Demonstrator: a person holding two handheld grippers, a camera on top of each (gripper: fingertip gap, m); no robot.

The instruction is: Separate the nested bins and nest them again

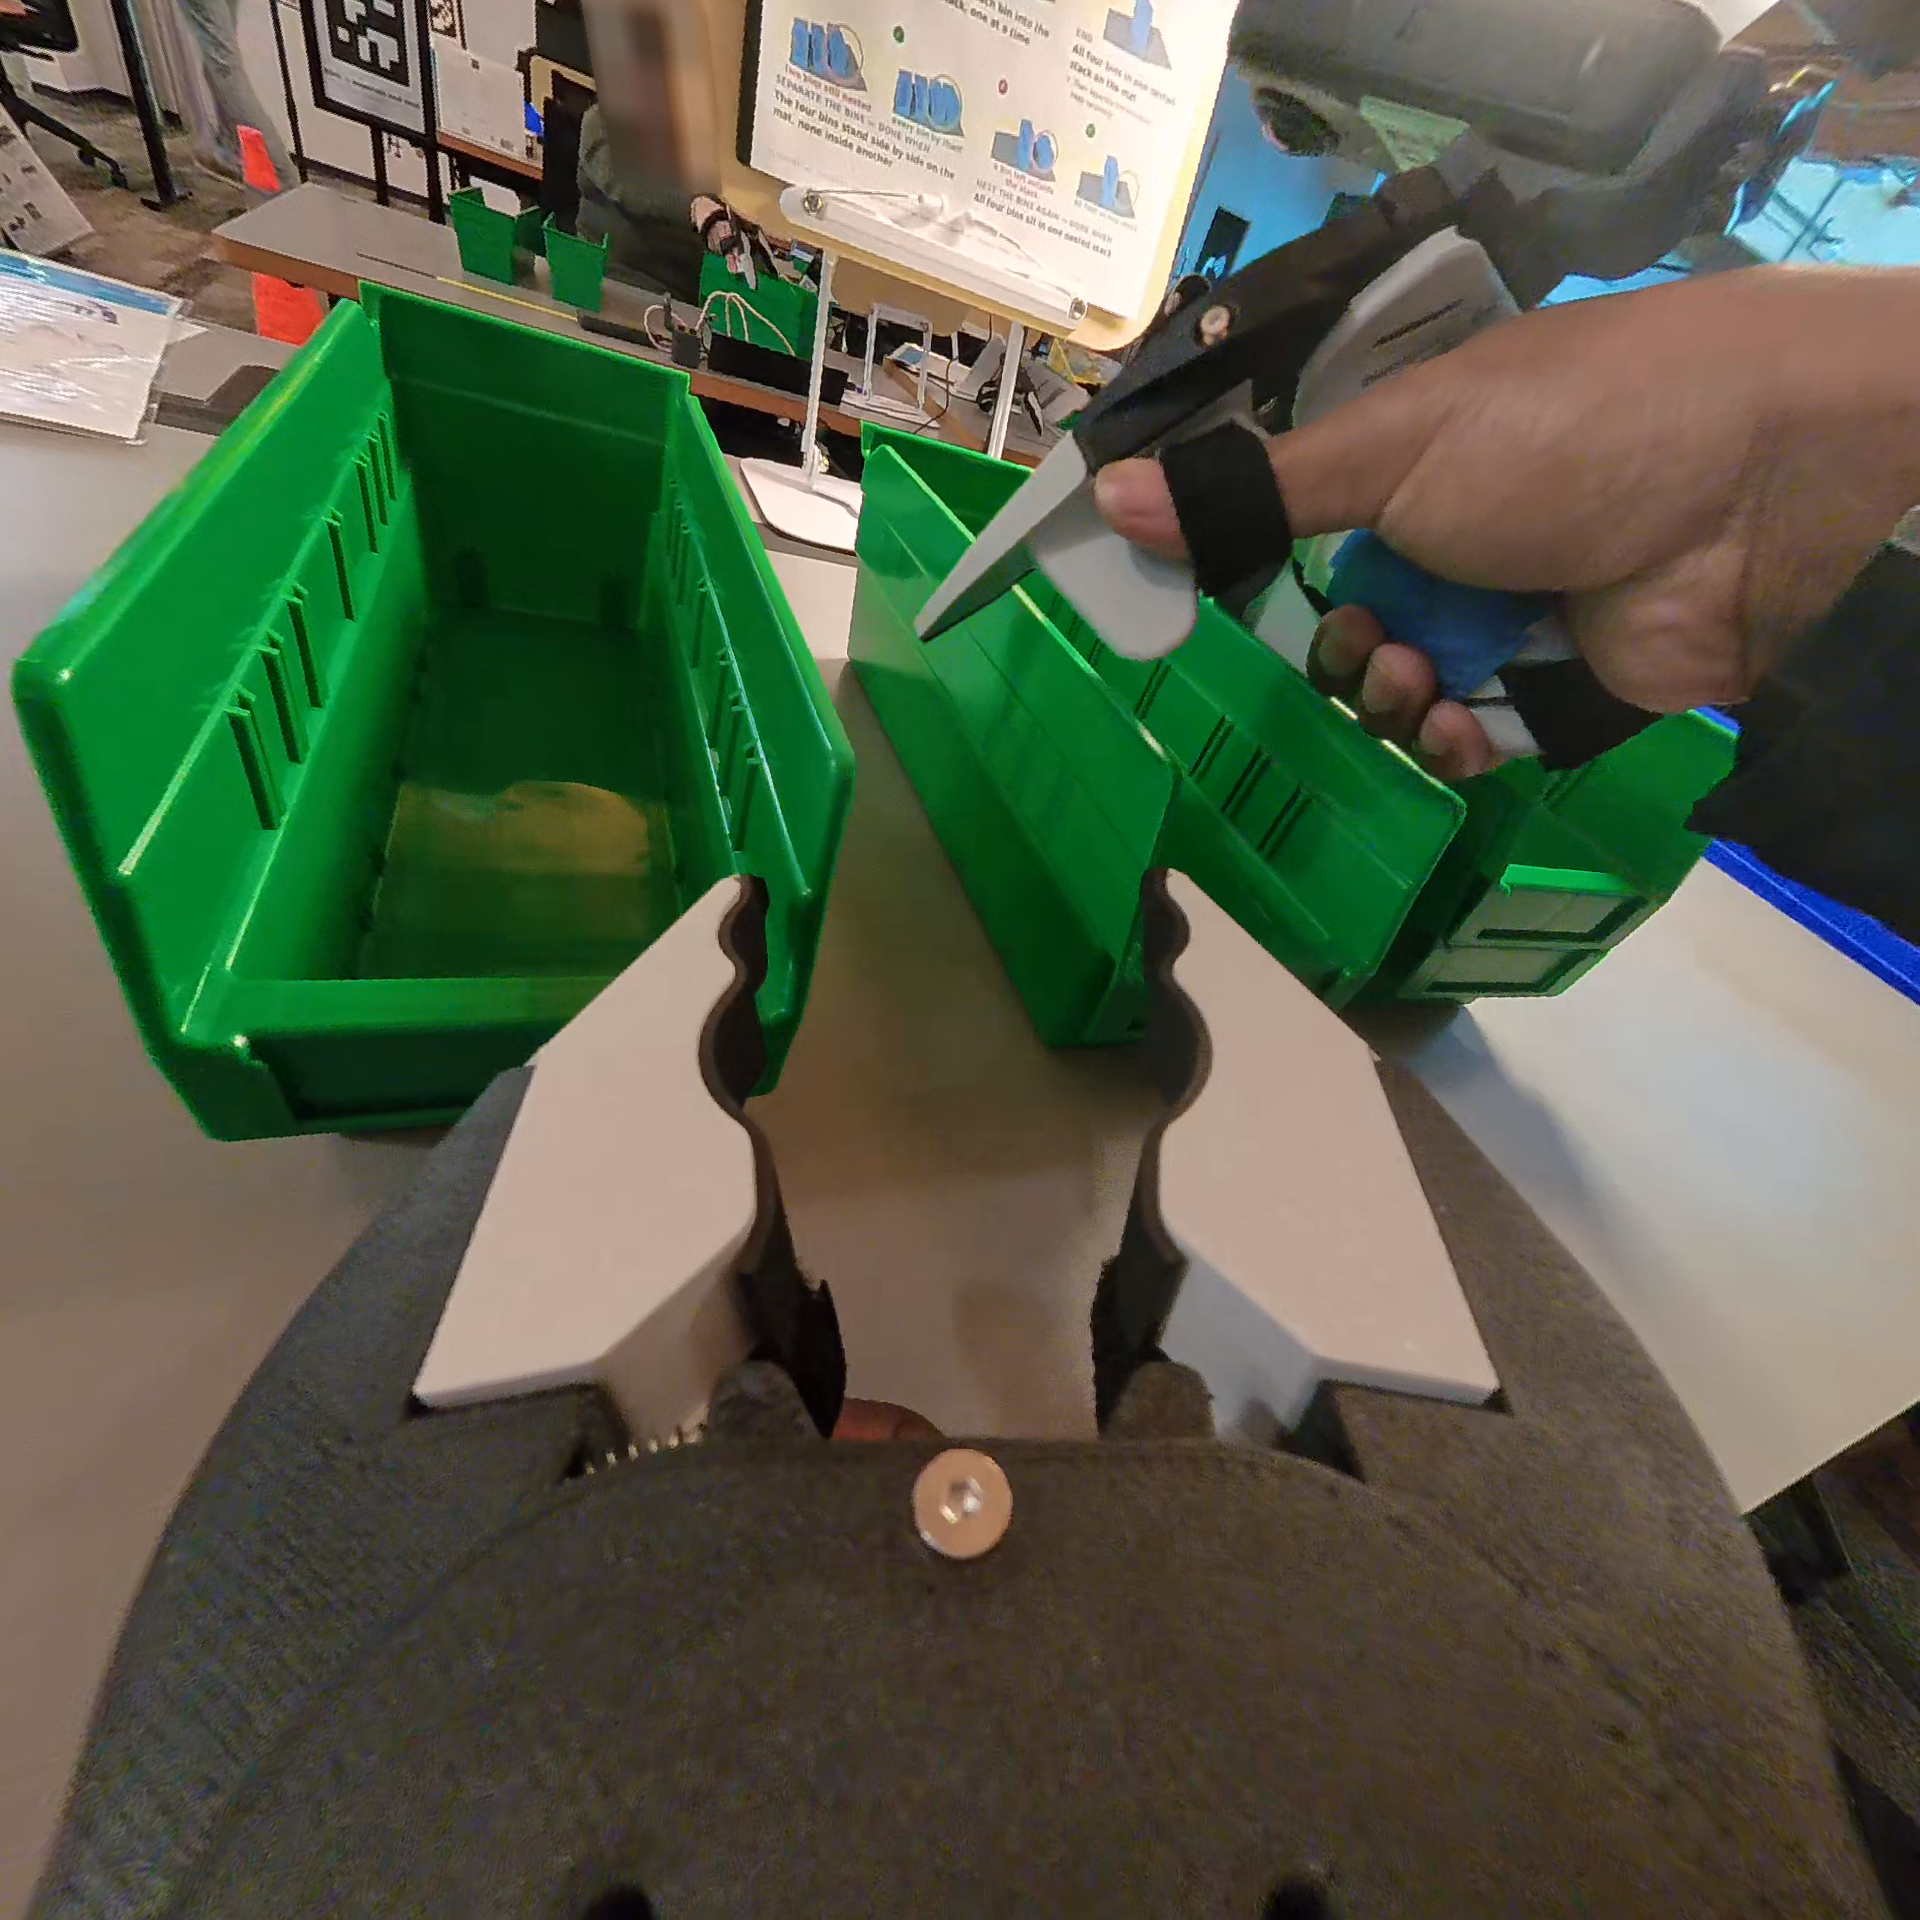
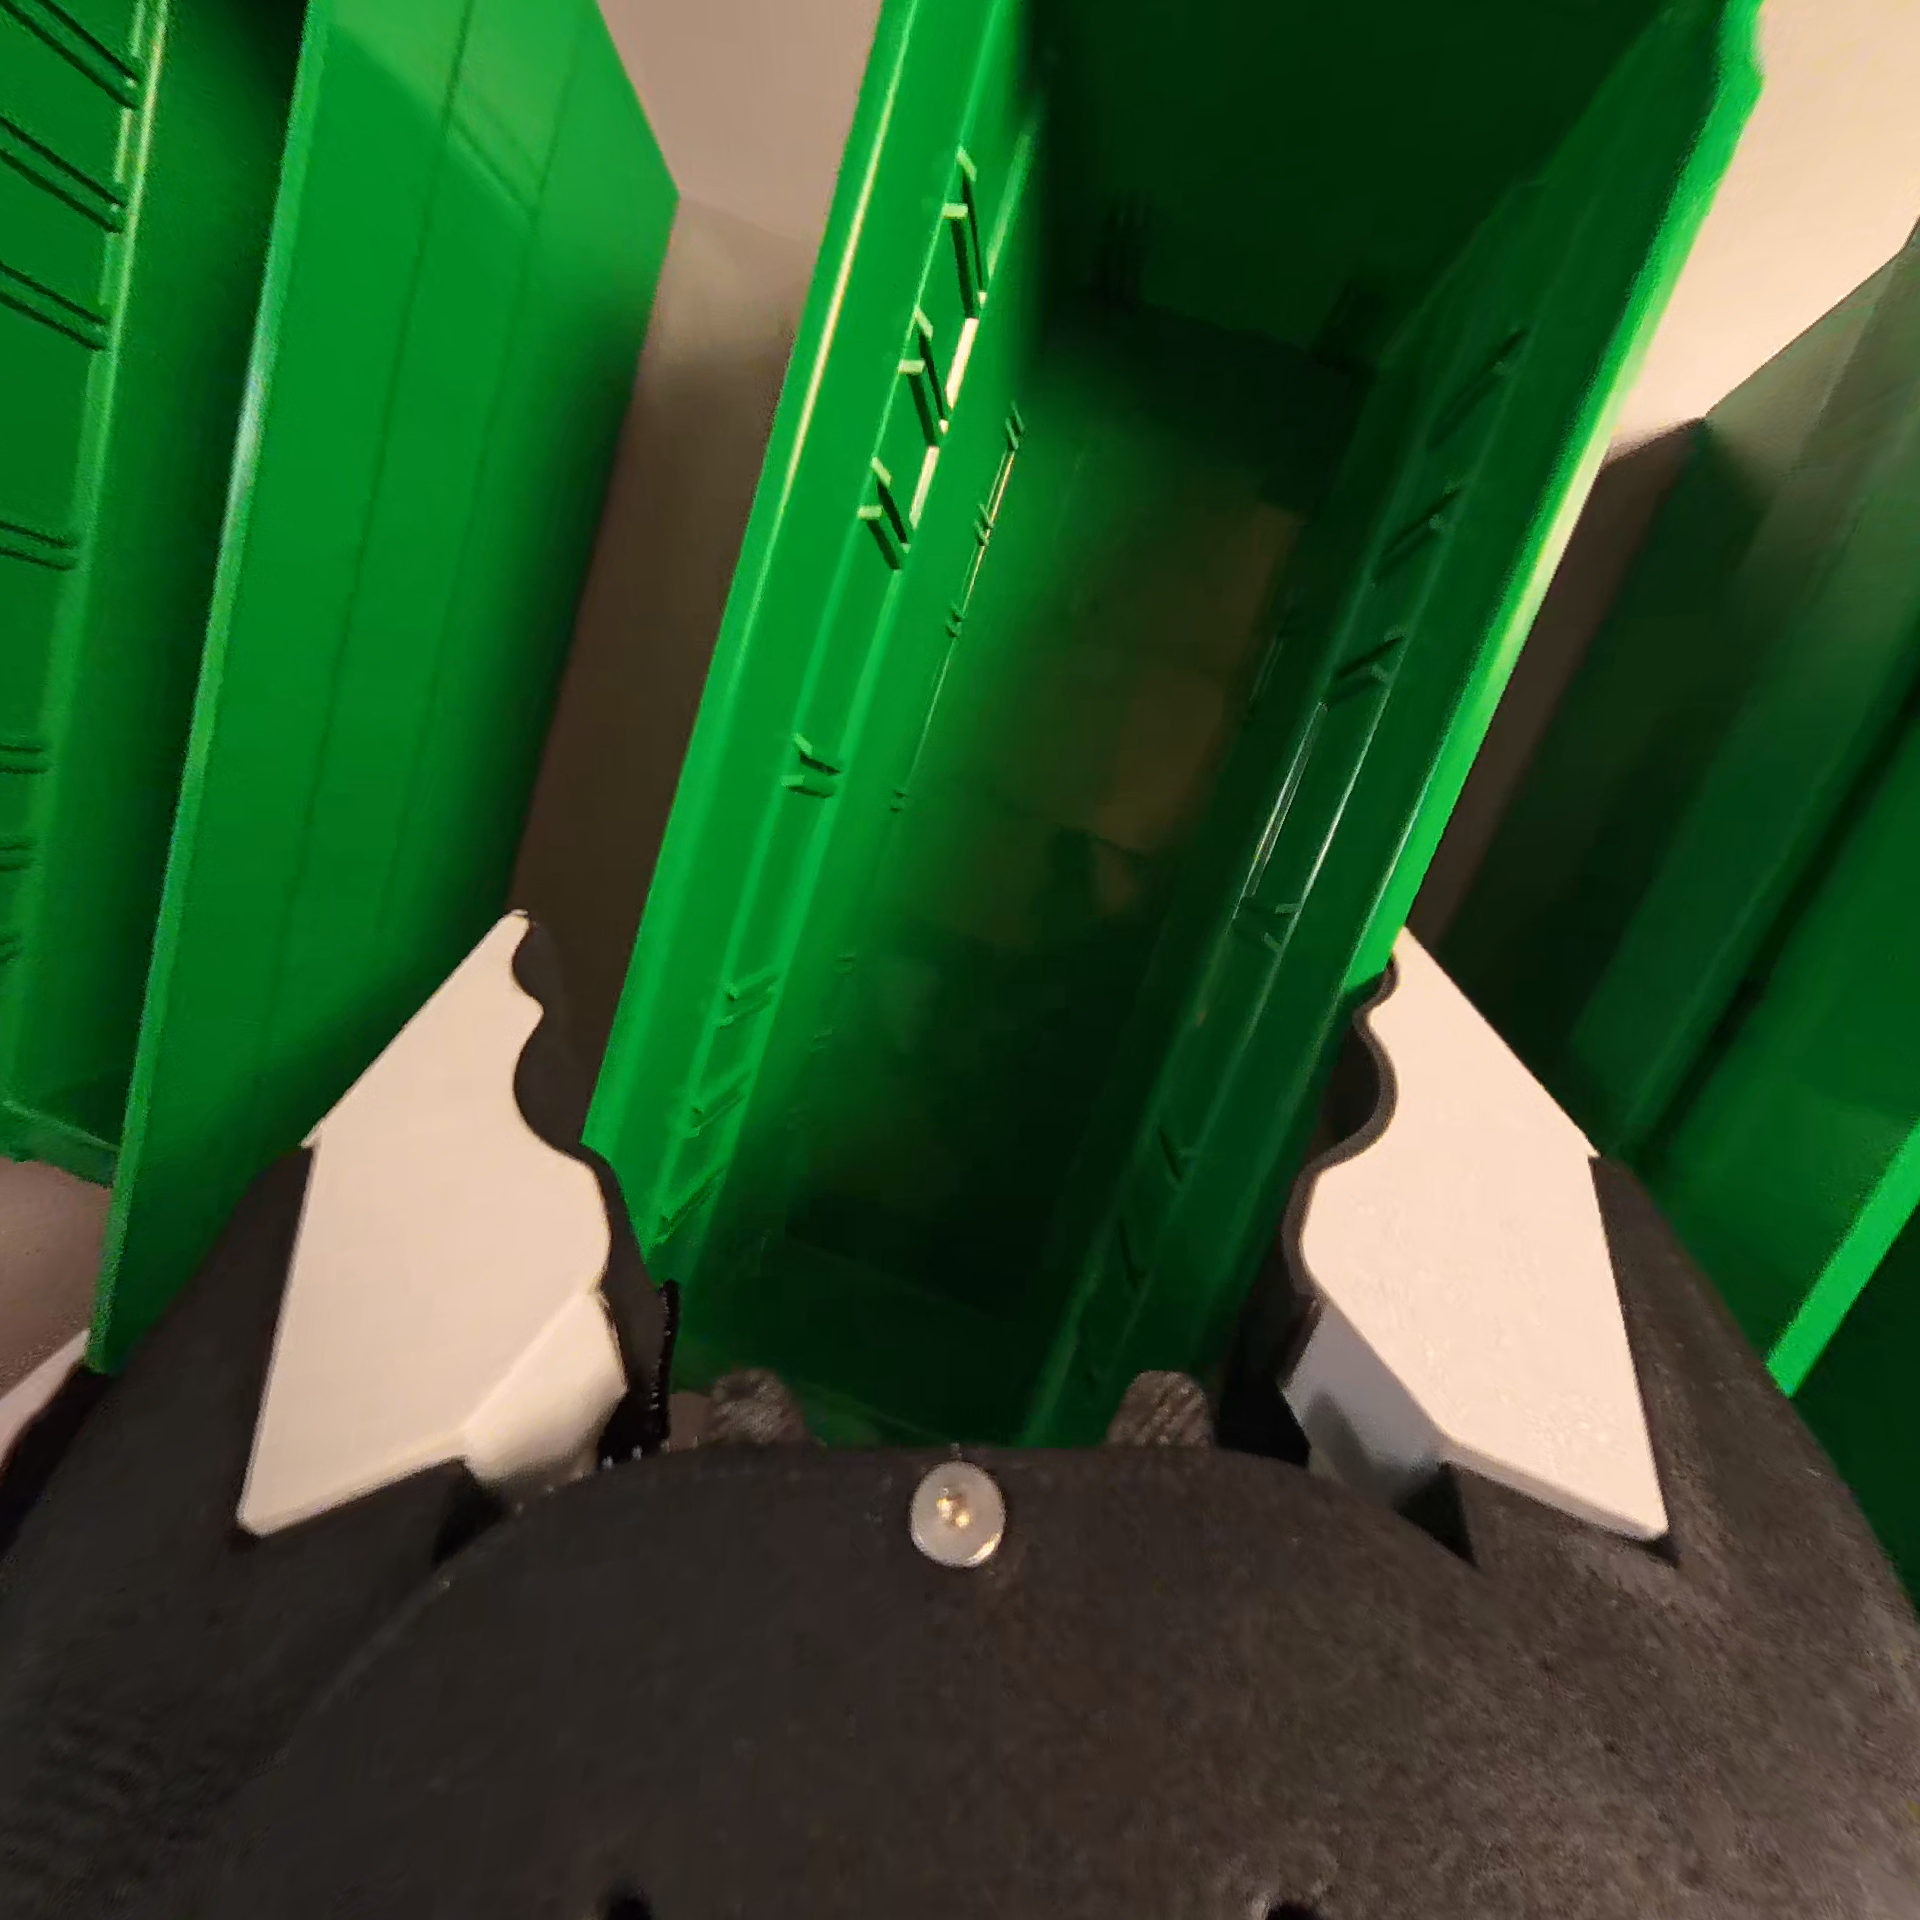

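Left wrist view, nearest: the left tool (image 1: 954, 899) is held above the grey surface (image 1: 935, 1164) with its fingers moderately apart and nothing between them. They are aimed at the bare strip between two green bins.

Just beyond, the left bin (image 1: 197, 821) stands upright and empty. The middle bin (image 1: 1039, 748) is tilted, and the right bin (image 1: 1558, 914) lies close behind its far side.

Right wrist view: the right tool (image 2: 958, 935) is spread wide and straddles the middle bin across its width. Its right pad (image 2: 1366, 1039) is seen against the bin's wall. A strip of surface shows between the left pad (image 2: 551, 1039) and the opposite wall, so nothing is clamped yet.

Step judged in hand: seizing the middle bin so that it can be lifted.
- The tool is best centred so that both pads meet the walls together.
- The pads are best seated below the rim.
- The thin walls should not be over-squeezed.
- The free left tool may be used to steady a neighbouring bin.

Count:
- Two tools, one hand (image 1: 1558, 499) in view.
- Three bins on this surface. Whether a further bin is nested inside the middle one cannot be told.
- One instruction stand (image 1: 935, 156) beyond them.
- Several small green bins (image 1: 483, 234) on a farther table.
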